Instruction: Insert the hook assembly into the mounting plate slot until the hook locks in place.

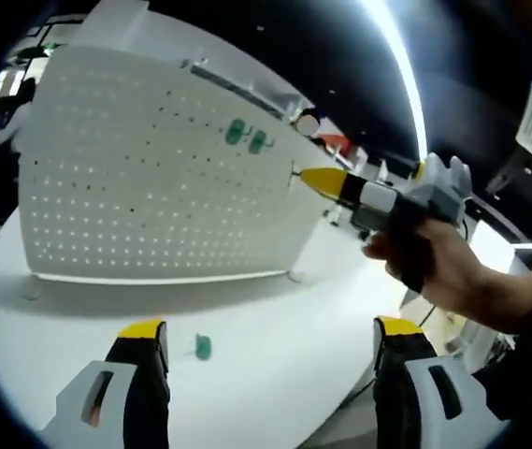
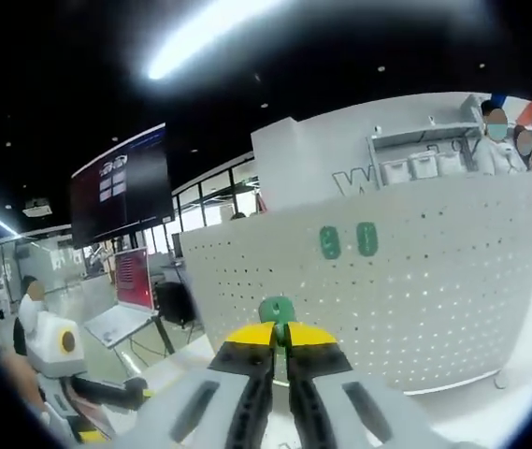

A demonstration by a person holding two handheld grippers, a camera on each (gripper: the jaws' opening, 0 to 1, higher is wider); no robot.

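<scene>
In the left gripper view the left gripper (image 1: 270, 341) hangs low over a white table (image 1: 275, 374), its yellow-tipped jaws spread wide with nothing between them. Just past them a loose green hook (image 1: 203, 348) lies on the table. Farther right a hand (image 1: 452, 271) carries the right gripper (image 1: 326, 182), whose tip sits at the edge of the upright white pegboard (image 1: 153, 187). Two green hooks (image 1: 247, 137) already hang high on that board. In the right gripper view the right gripper's (image 2: 280, 334) jaws are pressed together on a green hook (image 2: 277, 311), held just in front of the pegboard (image 2: 415, 281), below the two mounted hooks (image 2: 348, 240).
</scene>
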